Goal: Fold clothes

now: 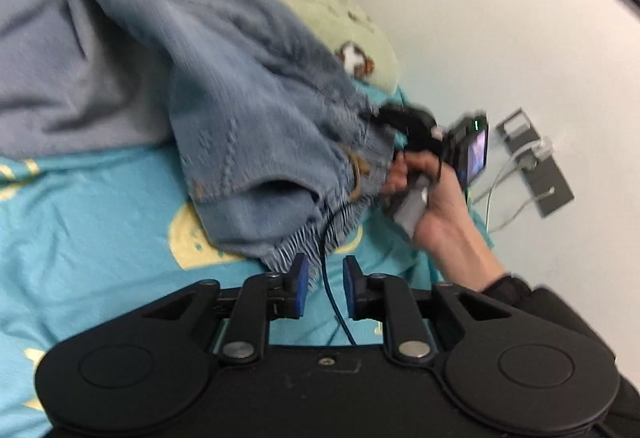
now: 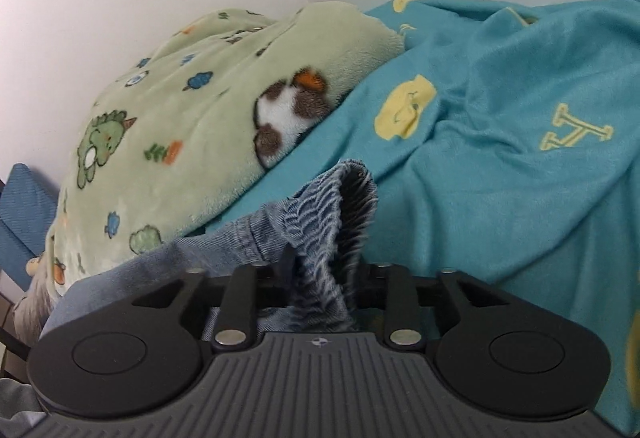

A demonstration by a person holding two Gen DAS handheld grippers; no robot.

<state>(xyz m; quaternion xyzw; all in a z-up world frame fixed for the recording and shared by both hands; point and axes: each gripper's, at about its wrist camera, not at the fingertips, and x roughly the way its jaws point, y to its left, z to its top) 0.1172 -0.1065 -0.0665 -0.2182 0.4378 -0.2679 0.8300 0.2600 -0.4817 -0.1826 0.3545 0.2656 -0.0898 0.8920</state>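
We see the blue denim garment (image 1: 256,125) lifted above the teal bedsheet (image 1: 100,222), its elastic waistband (image 2: 332,234) pinched in our right gripper (image 2: 326,278). Our left gripper (image 1: 326,286) hangs spread and empty just beneath its hem. A green fleece blanket (image 2: 168,125) lies beside.

Teal bedspread (image 2: 500,197), green blanket (image 2: 180,125), blue garment (image 1: 240,117)

- Denim garment (image 2: 320,222): faded blue, with white-streaked ribbing between the right tongs (image 2: 324,278).
- Bedsheet (image 2: 500,197): teal, with pale yellow shapes and letters, right of those tongs.
- Fleece blanket (image 2: 168,125): light green, printed with green dinosaurs and blue and orange motifs.
- Left tongs (image 1: 326,288): black with blue pads (image 1: 302,288).
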